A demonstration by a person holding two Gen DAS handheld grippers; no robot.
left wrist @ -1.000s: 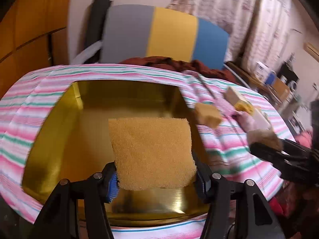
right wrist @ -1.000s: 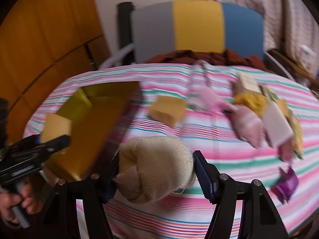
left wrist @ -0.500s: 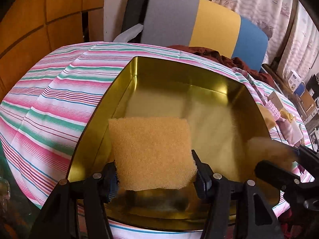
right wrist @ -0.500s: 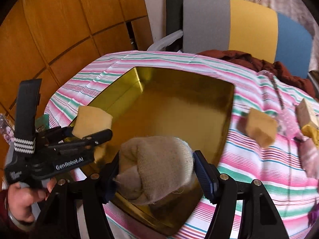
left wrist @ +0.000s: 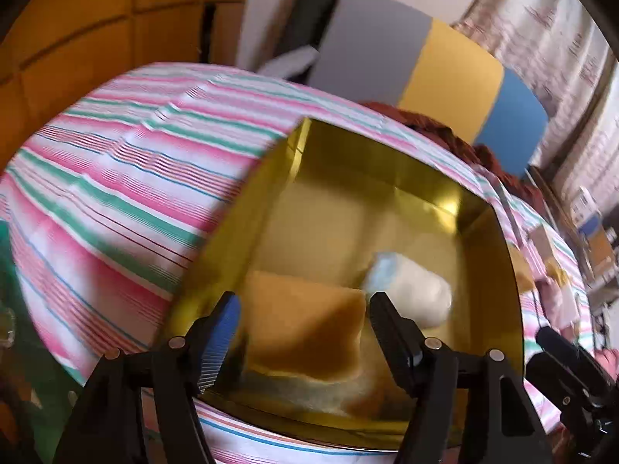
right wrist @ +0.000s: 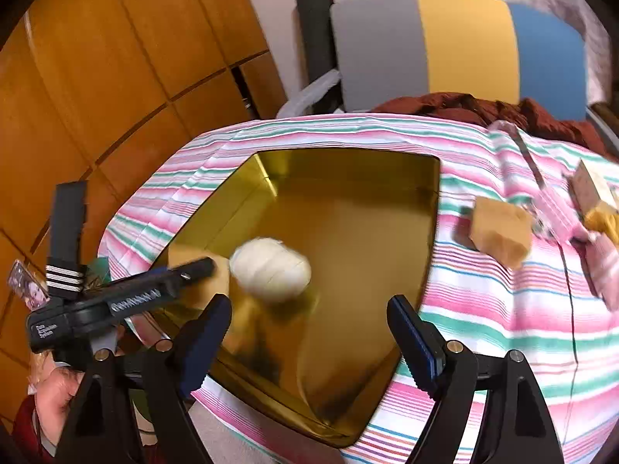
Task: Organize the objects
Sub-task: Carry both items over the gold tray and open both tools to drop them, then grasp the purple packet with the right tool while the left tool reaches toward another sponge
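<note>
Wood-panel wall (right wrist: 116, 77), tricolor chair (right wrist: 460, 46) behind striped table (right wrist: 483, 324).

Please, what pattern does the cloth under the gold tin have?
The cloth has pink, green and white stripes with thin blue lines, seen best in the right wrist view.

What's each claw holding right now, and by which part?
Nothing. Left claw and right claw are both open; the sponge and sock ball are in the tin.

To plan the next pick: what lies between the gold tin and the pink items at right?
One tan sponge block on striped cloth, right wrist view.
</note>
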